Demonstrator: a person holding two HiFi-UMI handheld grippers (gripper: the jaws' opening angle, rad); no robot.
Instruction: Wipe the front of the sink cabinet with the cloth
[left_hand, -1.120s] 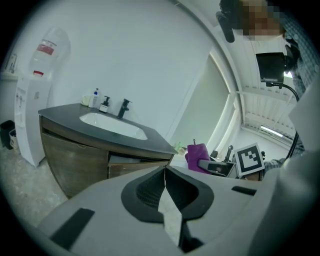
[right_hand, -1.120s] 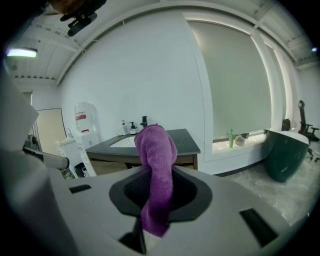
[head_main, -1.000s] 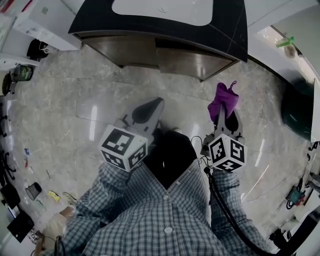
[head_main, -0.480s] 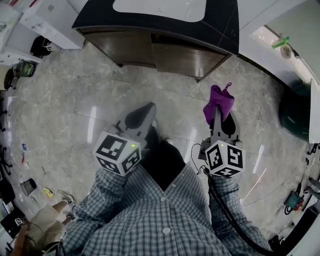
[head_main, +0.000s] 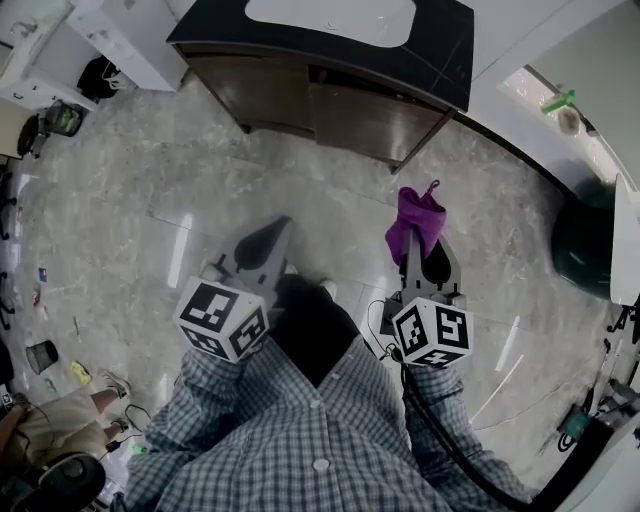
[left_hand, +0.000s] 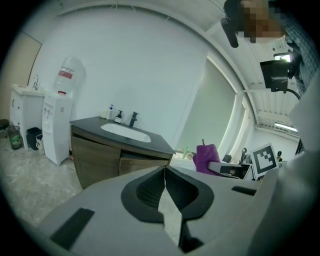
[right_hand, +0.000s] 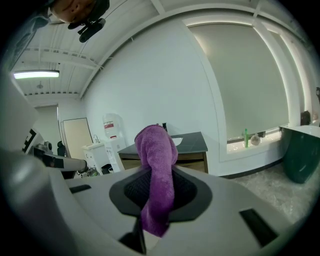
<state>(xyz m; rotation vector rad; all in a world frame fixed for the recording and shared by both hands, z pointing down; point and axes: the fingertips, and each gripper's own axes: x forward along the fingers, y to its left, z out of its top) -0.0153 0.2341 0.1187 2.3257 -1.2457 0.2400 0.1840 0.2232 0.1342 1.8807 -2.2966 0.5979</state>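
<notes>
My right tool (head_main: 414, 256) is clamped on the purple cloth (head_main: 416, 218), which stands bunched above the jaws. My left tool (head_main: 283, 225) is closed, jaw tips meeting, with nothing between them. Both tools hang over the marble floor (head_main: 150, 190), well apart from the sink cabinet (head_main: 345, 110). The cloth does not touch its brown front.

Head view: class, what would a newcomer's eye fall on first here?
The bright purple cloth clamped in the right gripper, right of centre over the pale floor. Next, the dark-topped sink cabinet at the top, and the left gripper, shut and empty, left of centre.
</notes>
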